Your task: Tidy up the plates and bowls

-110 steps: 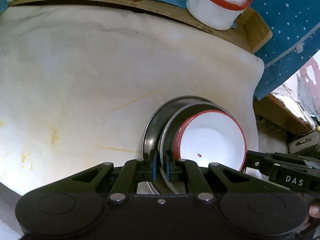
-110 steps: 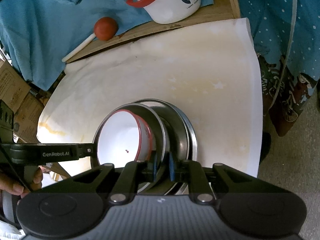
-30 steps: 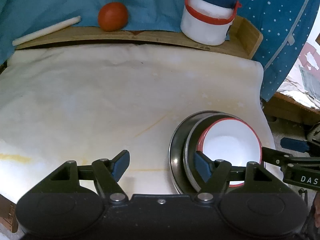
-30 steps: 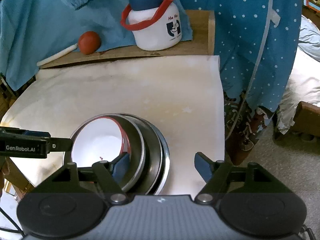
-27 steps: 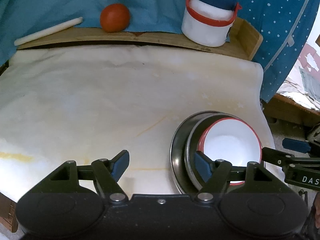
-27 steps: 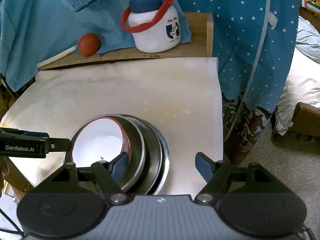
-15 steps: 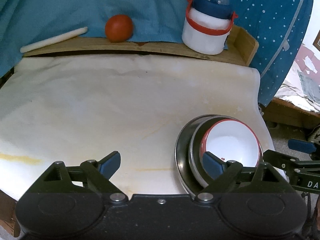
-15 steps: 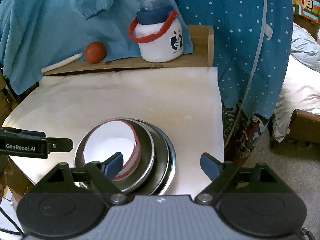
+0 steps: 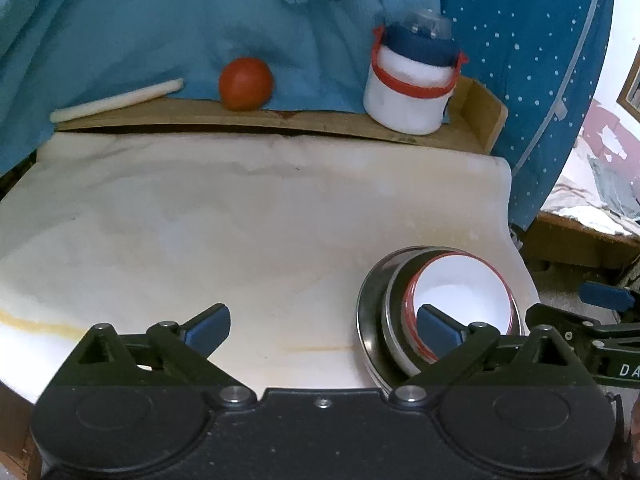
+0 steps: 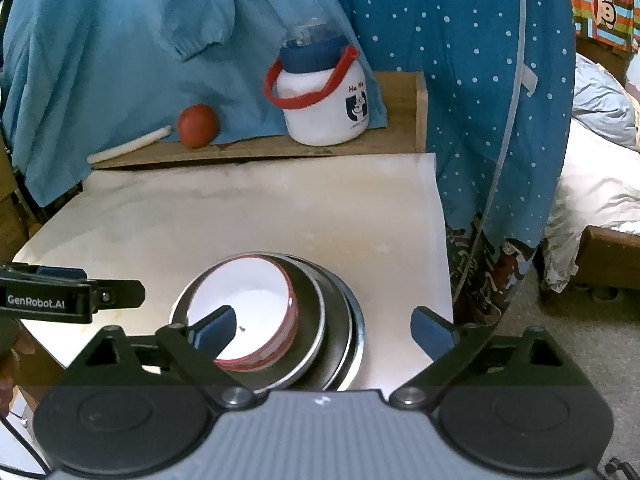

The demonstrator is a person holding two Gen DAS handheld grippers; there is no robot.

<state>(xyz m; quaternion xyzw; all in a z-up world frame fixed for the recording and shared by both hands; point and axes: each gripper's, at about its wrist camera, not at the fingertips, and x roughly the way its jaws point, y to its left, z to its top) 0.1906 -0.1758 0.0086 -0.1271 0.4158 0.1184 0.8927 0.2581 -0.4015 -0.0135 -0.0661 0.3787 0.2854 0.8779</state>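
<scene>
A white enamel bowl with a red rim (image 10: 244,300) sits nested in stacked round steel plates (image 10: 340,332) on the cream-covered table (image 9: 240,220). The left hand-held gripper (image 9: 324,326) and right hand-held gripper (image 10: 322,328) have just been opening and stand wide, gripping nothing.

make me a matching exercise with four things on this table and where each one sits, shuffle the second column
Things:
1. white bowl
2. red ball
3. white jug
4. white stick

Places:
A. far end of the wooden ledge, left of everything else on it
B. nested on top of the stack of metal plates
C. on the wooden ledge, near its right end
D. on the wooden ledge between the stick and the jug

Pairs: 1-B, 2-D, 3-C, 4-A
</scene>
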